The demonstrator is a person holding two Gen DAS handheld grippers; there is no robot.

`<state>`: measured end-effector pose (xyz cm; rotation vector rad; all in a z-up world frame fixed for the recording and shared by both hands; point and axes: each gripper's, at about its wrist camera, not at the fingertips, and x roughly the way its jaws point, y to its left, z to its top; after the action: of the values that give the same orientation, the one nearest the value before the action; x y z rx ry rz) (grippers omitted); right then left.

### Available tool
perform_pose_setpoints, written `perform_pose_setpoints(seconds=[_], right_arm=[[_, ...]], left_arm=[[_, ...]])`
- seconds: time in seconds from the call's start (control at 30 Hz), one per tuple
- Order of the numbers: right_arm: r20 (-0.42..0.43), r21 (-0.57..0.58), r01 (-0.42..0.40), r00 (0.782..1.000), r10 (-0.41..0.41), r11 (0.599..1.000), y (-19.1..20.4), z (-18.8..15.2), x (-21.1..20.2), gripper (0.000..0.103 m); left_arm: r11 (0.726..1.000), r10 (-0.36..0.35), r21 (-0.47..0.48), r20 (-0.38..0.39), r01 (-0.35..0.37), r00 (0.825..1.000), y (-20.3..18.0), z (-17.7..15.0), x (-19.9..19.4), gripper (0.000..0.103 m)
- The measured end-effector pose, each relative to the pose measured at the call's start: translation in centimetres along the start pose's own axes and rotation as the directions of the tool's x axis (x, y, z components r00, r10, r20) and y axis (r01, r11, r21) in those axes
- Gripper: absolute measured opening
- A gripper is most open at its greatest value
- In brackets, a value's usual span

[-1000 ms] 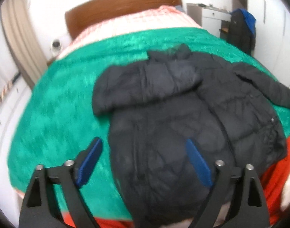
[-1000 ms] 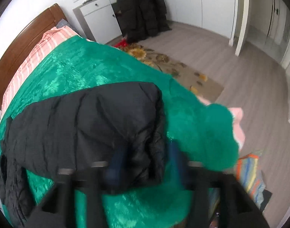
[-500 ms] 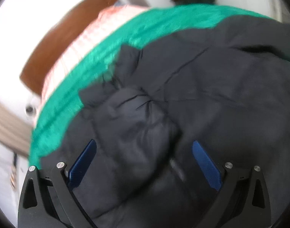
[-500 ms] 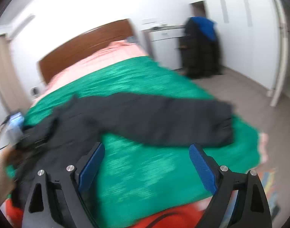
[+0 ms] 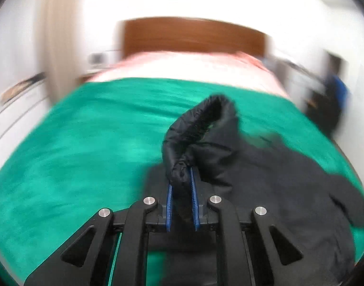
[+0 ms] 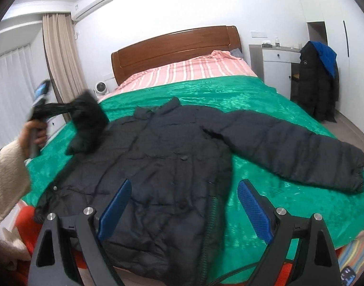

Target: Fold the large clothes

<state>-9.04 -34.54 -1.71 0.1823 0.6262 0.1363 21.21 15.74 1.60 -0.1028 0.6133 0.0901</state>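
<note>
1. The left claw is closed on the end of one sleeve of the black jacket. The cuff sits pinched between its two blue pads, and the sleeve rises in front of the claw and curves over to the right, where it joins the body of the jacket.
2. In the right wrist view the left claw is far to the left of the right claw, lifted above the bed. A hand in a cream sleeve holds it — this part of the picture is blurred.
3. The right claw is wide open and holds nothing. Its blue pads stand well apart, above the lower part of the jacket; I cannot tell whether they touch the cloth.
4. The jacket lies flat on the green blanket, straight ahead of the right claw, with the collar at the far side.
5. The other sleeve is stretched out on the blanket, ahead and to the right of the right claw, with its cuff near the right edge of the bed.
6. Beyond the blanket is a pink striped sheet and a wooden headboard. Far to the right a dark coat hangs with a blue garment over it.
</note>
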Motion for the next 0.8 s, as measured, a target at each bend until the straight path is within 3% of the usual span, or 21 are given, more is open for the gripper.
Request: perform_pose_setpoints(seconds=[0.03, 0.07, 0.13, 0.2, 0.27, 0.3, 0.4, 0.53, 0.67, 0.77, 0.8], right_arm=[[0.000, -0.002, -0.007, 1.000, 0.007, 1.000, 0.4, 0.0, 0.2, 0.090], [-0.002, -0.009, -0.011, 1.000, 0.011, 1.000, 0.7, 0.0, 0.5, 0.090], [-0.012, -0.030, -0.019, 1.000, 0.019, 0.999, 1.6, 0.0, 1.0, 0.090], [-0.024, -0.049, -0.028, 0.999, 0.027, 0.998, 2.4, 0.0, 1.4, 0.090], [-0.036, -0.070, -0.029, 0.999, 0.027, 0.997, 3.3, 0.1, 1.6, 0.090], [-0.039, -0.081, -0.027, 0.999, 0.024, 0.996, 3.6, 0.2, 1.6, 0.090], [-0.047, -0.092, -0.013, 0.999, 0.009, 0.996, 3.9, 0.6, 1.2, 0.090], [-0.085, -0.128, 0.035, 0.995, -0.046, 0.991, 3.6, 1.1, 1.0, 0.090], [-0.090, -0.190, 0.133, 0.984, -0.152, 0.973, 2.2, 1.5, 0.2, 0.090], [-0.078, -0.197, 0.196, 0.974, -0.215, 0.961, 0.4, 2.2, -0.6, 0.090], [-0.074, -0.194, 0.213, 0.970, -0.230, 0.958, -0.1, 2.4, -0.8, 0.090]], left_arm=[[0.993, 0.105, -0.056, 0.021, -0.104, 0.994, 4.4, -0.1, -1.3, 0.012], [0.983, 0.163, -0.087, 0.022, -0.160, 0.986, 6.7, -0.3, -1.9, 0.012], [0.935, 0.307, -0.185, -0.010, -0.304, 0.952, 13.2, -1.6, -2.8, 0.011], [0.856, 0.448, -0.254, -0.070, -0.450, 0.891, 18.8, -3.8, -2.9, 0.011], [0.787, 0.528, -0.288, -0.141, -0.545, 0.837, 22.8, -6.3, -2.5, 0.010], [0.762, 0.539, -0.302, -0.193, -0.572, 0.820, 24.8, -7.9, -2.0, 0.010], [0.726, 0.553, -0.293, -0.291, -0.623, 0.781, 27.0, -11.4, -0.3, 0.010], [0.708, 0.538, -0.300, -0.357, -0.639, 0.764, 28.2, -14.2, 1.7, 0.010], [0.717, 0.521, -0.279, -0.393, -0.639, 0.757, 27.0, -14.8, 3.2, 0.017], [0.726, 0.529, -0.249, -0.392, -0.641, 0.752, 25.8, -14.8, 1.6, 0.047], [0.737, 0.527, -0.245, -0.377, -0.630, 0.762, 25.3, -14.9, 0.9, 0.063]])
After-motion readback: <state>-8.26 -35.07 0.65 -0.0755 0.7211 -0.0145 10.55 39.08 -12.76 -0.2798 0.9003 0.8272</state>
